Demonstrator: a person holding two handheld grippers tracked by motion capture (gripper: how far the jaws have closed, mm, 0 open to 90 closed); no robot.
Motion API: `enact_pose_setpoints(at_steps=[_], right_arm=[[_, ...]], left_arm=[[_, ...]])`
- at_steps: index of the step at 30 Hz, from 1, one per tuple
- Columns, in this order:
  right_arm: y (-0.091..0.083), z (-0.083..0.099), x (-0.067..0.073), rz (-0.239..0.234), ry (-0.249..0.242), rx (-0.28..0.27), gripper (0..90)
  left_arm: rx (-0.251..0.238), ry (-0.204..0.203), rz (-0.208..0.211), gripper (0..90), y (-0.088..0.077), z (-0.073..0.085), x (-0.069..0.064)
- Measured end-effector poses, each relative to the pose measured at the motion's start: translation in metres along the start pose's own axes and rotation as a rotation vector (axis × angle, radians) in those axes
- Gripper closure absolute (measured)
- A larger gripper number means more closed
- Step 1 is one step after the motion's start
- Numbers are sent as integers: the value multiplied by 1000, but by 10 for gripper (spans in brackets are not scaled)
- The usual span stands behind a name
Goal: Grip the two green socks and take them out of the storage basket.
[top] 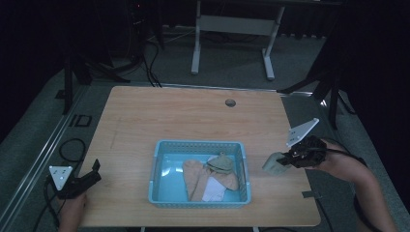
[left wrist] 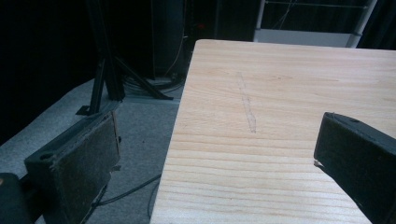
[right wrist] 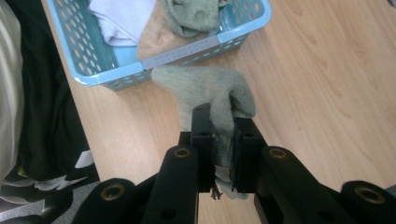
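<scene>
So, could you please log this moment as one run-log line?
right gripper: shut on grey-green sock | sock: beside blue basket | left gripper: open, idle over table

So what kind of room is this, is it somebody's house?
Probably not a house; it looks like a lab or studio. Black stands with cables on the floor ring one wooden table, and hand-held grippers work there, the right gripper gripping a sock beside a blue basket.
</scene>
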State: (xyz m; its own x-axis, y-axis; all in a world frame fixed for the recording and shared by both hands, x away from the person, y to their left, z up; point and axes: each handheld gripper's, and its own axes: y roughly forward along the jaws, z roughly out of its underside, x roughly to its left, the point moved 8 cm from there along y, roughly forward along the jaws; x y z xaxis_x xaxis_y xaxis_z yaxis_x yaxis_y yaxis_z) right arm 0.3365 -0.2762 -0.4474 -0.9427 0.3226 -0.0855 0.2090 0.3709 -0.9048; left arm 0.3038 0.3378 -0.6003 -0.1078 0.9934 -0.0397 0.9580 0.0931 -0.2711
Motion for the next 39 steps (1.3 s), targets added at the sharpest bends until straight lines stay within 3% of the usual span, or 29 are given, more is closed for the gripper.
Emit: enact_pose_setpoints(at_steps=[16,26,34,39], right_arm=[[72,32,28,-136,21,64,825],[116,46,34,-206,58,89,825],[137,52,30,-201,71,111,824],[140,51,27,-194,67,115,780]], left_arm=[[0,-1,1,4,0,0,0],[2,-2,1,4,0,0,0],[4,0,2,4,0,0,0],[3,0,1,4,0,0,0]])
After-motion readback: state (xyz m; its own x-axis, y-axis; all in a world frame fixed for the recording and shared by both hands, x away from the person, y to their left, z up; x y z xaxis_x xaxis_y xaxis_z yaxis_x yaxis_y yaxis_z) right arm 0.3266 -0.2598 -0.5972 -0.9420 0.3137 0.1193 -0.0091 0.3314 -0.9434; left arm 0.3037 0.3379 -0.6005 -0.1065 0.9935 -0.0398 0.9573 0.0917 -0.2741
